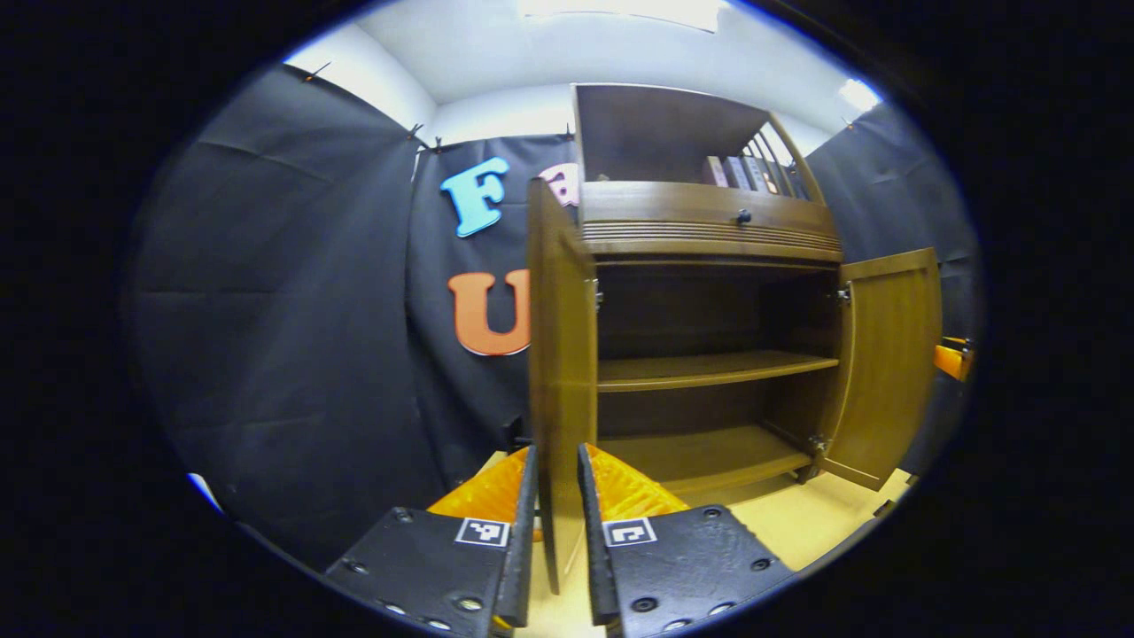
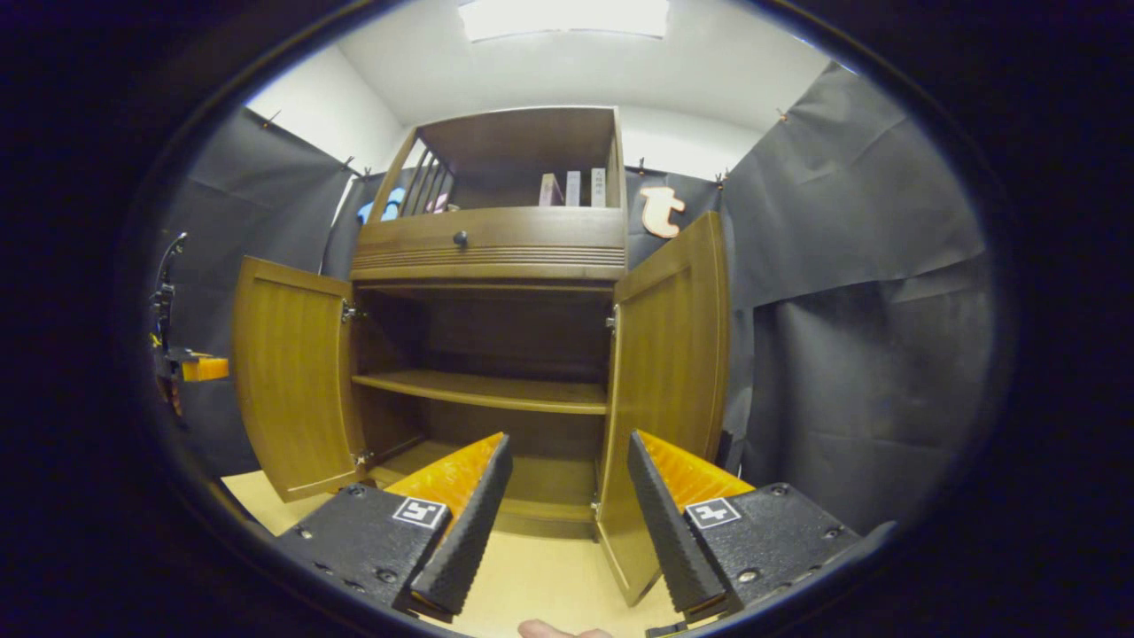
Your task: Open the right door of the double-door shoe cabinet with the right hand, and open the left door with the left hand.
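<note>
The wooden shoe cabinet (image 1: 709,230) (image 2: 496,248) stands with both doors swung out, showing bare shelves inside. In the left gripper view the left door (image 1: 560,354) is edge-on, and my left gripper (image 1: 556,523) is shut on its free edge, one finger on each face. The right door (image 1: 890,363) hangs open at the far side. In the right gripper view the right door (image 2: 669,354) stands open, its lower edge just left of my right finger. My right gripper (image 2: 567,505) is open with nothing held. The left door (image 2: 292,381) is wide open.
A drawer with a dark knob (image 2: 460,237) sits above the doors. Several books (image 2: 574,189) stand in the open top shelf. Black cloth walls close in on both sides. The floor (image 2: 532,576) is pale. A person's fingertip (image 2: 549,630) shows at the bottom edge.
</note>
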`<state>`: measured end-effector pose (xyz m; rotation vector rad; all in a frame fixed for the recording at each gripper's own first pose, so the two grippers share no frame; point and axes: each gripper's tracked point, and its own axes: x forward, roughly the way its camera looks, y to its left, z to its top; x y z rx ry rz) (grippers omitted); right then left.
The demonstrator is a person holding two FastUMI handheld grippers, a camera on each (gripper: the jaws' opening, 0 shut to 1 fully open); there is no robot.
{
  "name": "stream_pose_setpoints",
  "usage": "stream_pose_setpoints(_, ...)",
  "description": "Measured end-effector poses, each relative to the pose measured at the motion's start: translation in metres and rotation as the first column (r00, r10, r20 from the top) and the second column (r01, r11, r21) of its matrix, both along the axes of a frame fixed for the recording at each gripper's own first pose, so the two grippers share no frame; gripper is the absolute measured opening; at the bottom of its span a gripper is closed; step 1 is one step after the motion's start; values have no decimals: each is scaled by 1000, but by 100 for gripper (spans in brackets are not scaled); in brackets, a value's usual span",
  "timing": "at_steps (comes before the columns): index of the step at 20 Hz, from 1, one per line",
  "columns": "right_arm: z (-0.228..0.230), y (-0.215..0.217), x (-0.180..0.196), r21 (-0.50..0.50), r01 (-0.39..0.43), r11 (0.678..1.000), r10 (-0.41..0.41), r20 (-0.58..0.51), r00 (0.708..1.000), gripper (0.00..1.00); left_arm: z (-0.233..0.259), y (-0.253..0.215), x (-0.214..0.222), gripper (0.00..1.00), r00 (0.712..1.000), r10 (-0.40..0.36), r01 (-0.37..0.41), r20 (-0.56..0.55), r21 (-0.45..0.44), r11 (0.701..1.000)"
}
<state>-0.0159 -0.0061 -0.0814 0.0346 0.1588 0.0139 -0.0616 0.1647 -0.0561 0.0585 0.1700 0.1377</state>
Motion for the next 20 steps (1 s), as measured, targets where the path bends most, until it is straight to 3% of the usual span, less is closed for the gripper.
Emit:
stream_pose_setpoints(4, 1, -1, 0, 7, 3, 1000, -3, -8, 1000, 87, 5, -43, 9, 56, 999, -44, 43, 1, 33, 999)
stream_pose_setpoints(5, 2, 0, -1, 3, -1, 1000, 1, -8, 1000, 87, 7, -54, 12, 83, 999, -54, 54, 5, 40, 998)
stream_pose_setpoints(9, 5, 5, -1, -16, -12, 1000, 12, -2, 1000, 88, 13, -94, 20, 89, 996, -85, 85, 25, 25, 996)
stream_pose_setpoints(11, 5, 8, -1, -14, -17, 1000, 17, -1, 1000, 88, 11, -111, 25, 85, 996, -90, 90, 24, 8, 996)
stream_pose_setpoints(12, 3, 10, -1, -12, -24, 1000, 24, -2, 1000, 88, 9, -119, 27, 94, 996, -90, 90, 25, 0, 996)
stream_pose_setpoints(15, 1, 14, -2, -15, -35, 999, 35, -4, 999, 88, 4, -146, 33, 100, 994, -107, 108, 24, -57, 992)
stream_pose_setpoints(16, 0, 13, -2, -15, -31, 999, 31, -4, 1000, 88, 1, -153, 35, 95, 994, -110, 111, 17, -61, 992)
stream_pose_setpoints(20, -9, 13, 0, 2, -23, 1000, 23, -7, 1000, 88, -5, -170, 41, 96, 995, -99, 99, 8, -24, 995)
